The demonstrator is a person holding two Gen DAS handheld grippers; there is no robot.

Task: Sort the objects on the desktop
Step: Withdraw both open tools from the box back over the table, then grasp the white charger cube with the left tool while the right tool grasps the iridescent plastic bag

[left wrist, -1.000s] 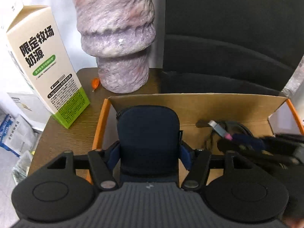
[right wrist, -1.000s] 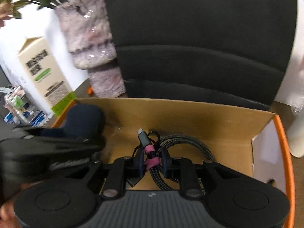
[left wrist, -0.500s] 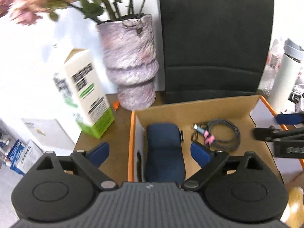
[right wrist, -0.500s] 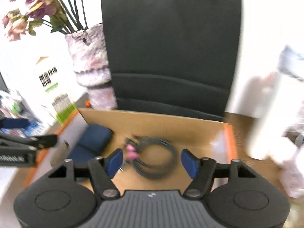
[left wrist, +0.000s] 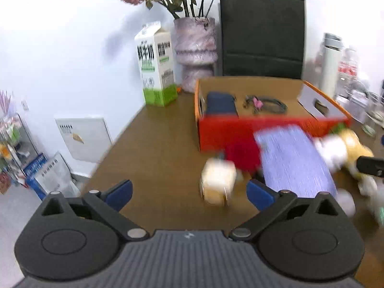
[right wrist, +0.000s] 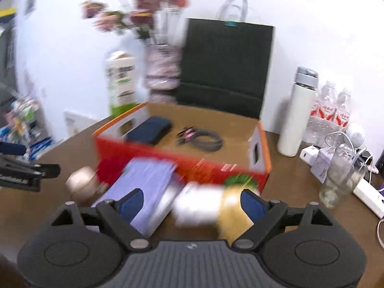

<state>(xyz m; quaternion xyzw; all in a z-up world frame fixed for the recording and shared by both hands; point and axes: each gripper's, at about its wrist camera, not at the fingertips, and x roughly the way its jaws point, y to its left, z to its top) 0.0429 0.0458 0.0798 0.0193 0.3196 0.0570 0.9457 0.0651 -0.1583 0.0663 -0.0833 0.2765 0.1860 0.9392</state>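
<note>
An orange cardboard box [left wrist: 271,132] [right wrist: 177,165] stands on the brown desk. A navy pouch [left wrist: 220,103] [right wrist: 150,129] and a coiled grey cable [left wrist: 266,102] [right wrist: 201,138] lie inside it. In front of the box lie a purple notebook [left wrist: 295,160] [right wrist: 144,187], a small beige round object [left wrist: 217,182] [right wrist: 80,183] and a white-and-yellow plush toy [left wrist: 343,148] [right wrist: 211,204], all blurred. My left gripper [left wrist: 189,192] is open and empty, above the desk near the beige object. My right gripper [right wrist: 192,199] is open and empty, over the notebook and the toy.
A milk carton [left wrist: 156,64], a pink vase with dried flowers [left wrist: 194,50] and a black paper bag [left wrist: 261,36] stand behind the box. A white flask [right wrist: 297,112], water bottles [right wrist: 331,110], a glass [right wrist: 340,180] and a power strip [right wrist: 367,192] are at the right.
Both grippers have let go of the pouch and the cable, opened, and pulled back and up out of the box. The desk items in front of the box have come into view.
</note>
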